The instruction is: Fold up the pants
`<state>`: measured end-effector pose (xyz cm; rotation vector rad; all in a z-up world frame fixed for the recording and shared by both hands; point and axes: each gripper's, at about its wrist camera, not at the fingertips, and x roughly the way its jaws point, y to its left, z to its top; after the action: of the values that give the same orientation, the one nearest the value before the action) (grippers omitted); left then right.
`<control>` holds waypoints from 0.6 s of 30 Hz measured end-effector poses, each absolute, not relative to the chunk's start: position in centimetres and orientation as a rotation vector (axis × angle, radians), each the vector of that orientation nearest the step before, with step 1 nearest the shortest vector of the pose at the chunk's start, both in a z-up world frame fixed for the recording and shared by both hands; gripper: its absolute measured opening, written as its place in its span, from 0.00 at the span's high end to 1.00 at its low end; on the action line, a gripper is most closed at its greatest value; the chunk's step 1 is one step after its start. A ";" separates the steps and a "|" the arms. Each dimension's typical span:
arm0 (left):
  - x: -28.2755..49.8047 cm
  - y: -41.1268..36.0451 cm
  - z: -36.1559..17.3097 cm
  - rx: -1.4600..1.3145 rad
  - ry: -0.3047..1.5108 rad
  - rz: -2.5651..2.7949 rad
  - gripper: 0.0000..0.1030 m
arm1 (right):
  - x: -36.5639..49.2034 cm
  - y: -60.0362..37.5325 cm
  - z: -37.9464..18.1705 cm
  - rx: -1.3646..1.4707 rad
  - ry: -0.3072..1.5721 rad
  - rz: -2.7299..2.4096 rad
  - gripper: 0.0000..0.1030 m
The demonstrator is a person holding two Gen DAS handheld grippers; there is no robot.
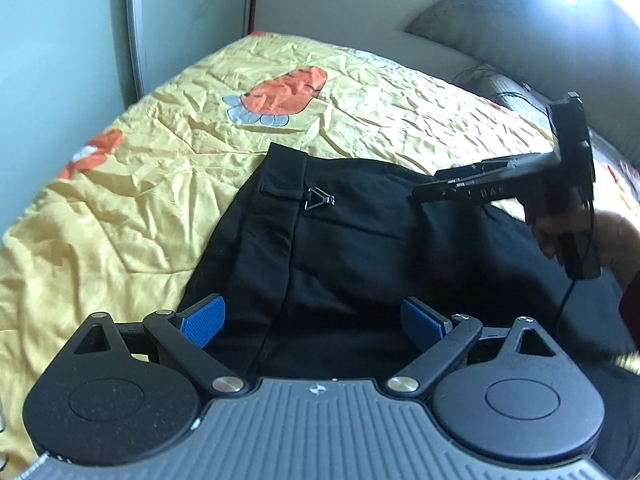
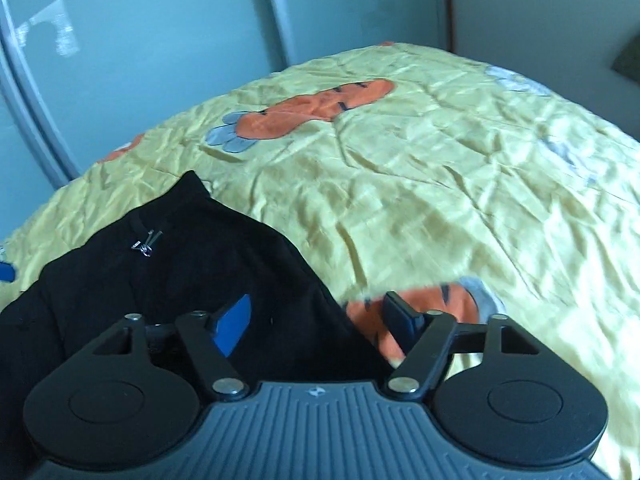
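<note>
Blue-padded fingers (image 1: 204, 320) of the left hand-held gripper (image 1: 316, 320) stood spread wide, right over the near part of the pants and pinching nothing.

Largest in view was the bed (image 1: 120, 184), covered by a wrinkled yellow quilt (image 2: 460, 184) printed with orange carrot shapes. Pale cupboard doors (image 2: 160, 40) rose behind it, and a grey pillow (image 1: 480, 28) lay at the far right corner in the left wrist view.

On the quilt lay the black pants (image 1: 340, 240), spread at the near side of the bed with the waistband (image 1: 280, 184) turned toward the far side. They looked roughly flat but rumpled, and I could make out no crisp fold across them; whether the legs were already laid one over the other could not be told, since the near end ran out of view below the cameras. By my reading the task was at an early stage, with most of the folding yet to do.

Right hand-held gripper (image 2: 316, 320) was likewise spread open, straddling the right edge of the pants, one finger over black cloth and the other over the quilt.

Smallest was a metal clasp (image 1: 318, 198) just below the waistband.
</note>
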<state>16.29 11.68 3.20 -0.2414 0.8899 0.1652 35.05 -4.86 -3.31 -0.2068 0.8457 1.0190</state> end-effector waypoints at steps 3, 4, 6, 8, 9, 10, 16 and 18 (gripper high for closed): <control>18.3 12.7 3.1 -0.317 0.911 0.166 0.07 | 35.8 -3.9 -3.2 -0.237 0.851 1.077 0.78; 18.9 13.1 3.0 -0.345 0.917 0.164 0.07 | 35.6 -3.7 -3.0 -0.246 0.853 1.092 0.81; 20.4 14.0 3.0 -0.429 0.929 0.150 0.07 | 34.0 -3.4 -2.7 -0.330 0.792 1.078 0.90; 21.9 15.0 3.1 -0.514 0.934 0.122 0.07 | 31.6 -3.4 -2.1 -0.401 0.698 1.036 0.91; 22.7 15.6 3.1 -0.565 0.931 0.108 0.07 | 30.2 -3.4 -1.8 -0.438 0.644 1.025 0.92; 23.5 16.1 3.1 -0.609 0.932 0.107 0.08 | 28.6 -3.4 -1.4 -0.479 0.588 1.019 0.92; 28.0 18.4 2.0 -0.863 0.967 0.043 0.10 | 19.8 -2.7 -0.8 -0.740 0.324 0.963 0.92; 28.9 18.7 1.3 -0.950 0.997 -0.007 0.12 | 18.0 -2.6 -1.1 -0.789 0.265 0.955 0.92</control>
<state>28.92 18.70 1.32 -0.9503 0.9965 -0.0072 18.01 -2.65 -1.12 -0.7889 0.2649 0.9553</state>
